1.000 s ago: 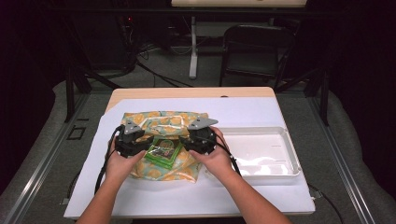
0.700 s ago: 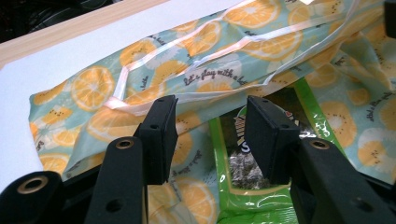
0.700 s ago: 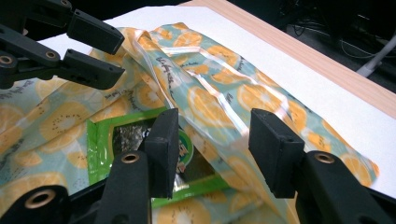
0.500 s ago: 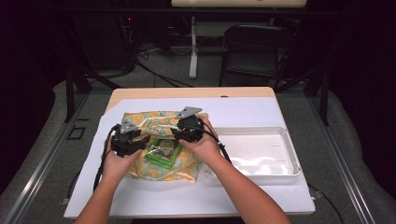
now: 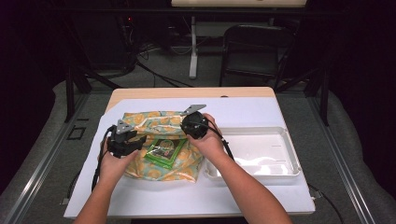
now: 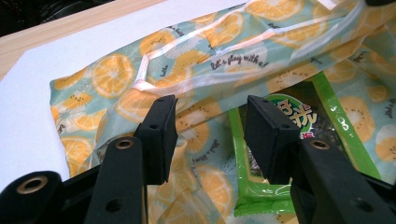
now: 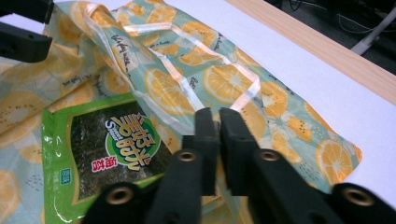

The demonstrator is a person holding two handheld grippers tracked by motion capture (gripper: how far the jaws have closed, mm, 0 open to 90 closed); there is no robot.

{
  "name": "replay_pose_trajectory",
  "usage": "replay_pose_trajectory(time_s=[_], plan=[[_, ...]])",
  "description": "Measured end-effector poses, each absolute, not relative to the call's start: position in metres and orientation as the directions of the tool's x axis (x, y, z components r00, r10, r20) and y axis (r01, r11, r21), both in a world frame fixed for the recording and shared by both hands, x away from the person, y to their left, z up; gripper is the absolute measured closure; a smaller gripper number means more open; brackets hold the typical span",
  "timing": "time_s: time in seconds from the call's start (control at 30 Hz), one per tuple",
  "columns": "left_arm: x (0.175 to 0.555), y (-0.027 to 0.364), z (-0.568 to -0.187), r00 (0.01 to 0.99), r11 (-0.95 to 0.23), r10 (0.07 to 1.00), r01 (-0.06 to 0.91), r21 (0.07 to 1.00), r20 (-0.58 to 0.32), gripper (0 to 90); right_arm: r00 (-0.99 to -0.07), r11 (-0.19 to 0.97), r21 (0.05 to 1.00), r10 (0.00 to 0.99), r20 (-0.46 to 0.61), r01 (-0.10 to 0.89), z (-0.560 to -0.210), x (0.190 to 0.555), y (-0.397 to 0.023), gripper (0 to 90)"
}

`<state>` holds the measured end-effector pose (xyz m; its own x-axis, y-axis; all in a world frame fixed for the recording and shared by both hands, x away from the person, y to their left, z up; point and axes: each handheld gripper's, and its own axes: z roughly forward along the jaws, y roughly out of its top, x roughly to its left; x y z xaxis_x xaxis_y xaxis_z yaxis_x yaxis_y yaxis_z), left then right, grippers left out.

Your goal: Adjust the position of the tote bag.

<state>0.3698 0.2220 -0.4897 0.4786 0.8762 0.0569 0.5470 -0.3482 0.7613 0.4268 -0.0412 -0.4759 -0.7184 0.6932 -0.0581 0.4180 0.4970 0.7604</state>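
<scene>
Over bag, right hand arched

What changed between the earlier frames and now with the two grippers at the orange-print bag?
The right gripper moved toward the bag's far edge, and its fingers have just been closing, now pinching a fold of the bag. The left gripper stayed open over the bag's near left side. The green seaweed packet and white tray kept their places.

Looking down on a counter covered in white paper. Lying there: an orange-print bag with a green packet on it, left gripper and right gripper resting at its sides, beside a white tray.
</scene>
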Motion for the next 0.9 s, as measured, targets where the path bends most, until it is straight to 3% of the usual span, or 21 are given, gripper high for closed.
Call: replay_pose_trajectory(time_s=[0.47,0.9], plan=[[0.373,0.224,-0.499,0.470,-0.368,0.879,0.571,0.734,0.075,53.8,-0.628,0.378,0.809,0.778,-0.015,0.449,-0.469,0.461,-0.048,90.0],[0.376,0.227,-0.508,0.461,-0.368,0.885,0.592,0.717,0.073,54.1,-0.564,0.355,0.752,0.825,0.027,0.555,-0.495,0.488,-0.053,90.0]])
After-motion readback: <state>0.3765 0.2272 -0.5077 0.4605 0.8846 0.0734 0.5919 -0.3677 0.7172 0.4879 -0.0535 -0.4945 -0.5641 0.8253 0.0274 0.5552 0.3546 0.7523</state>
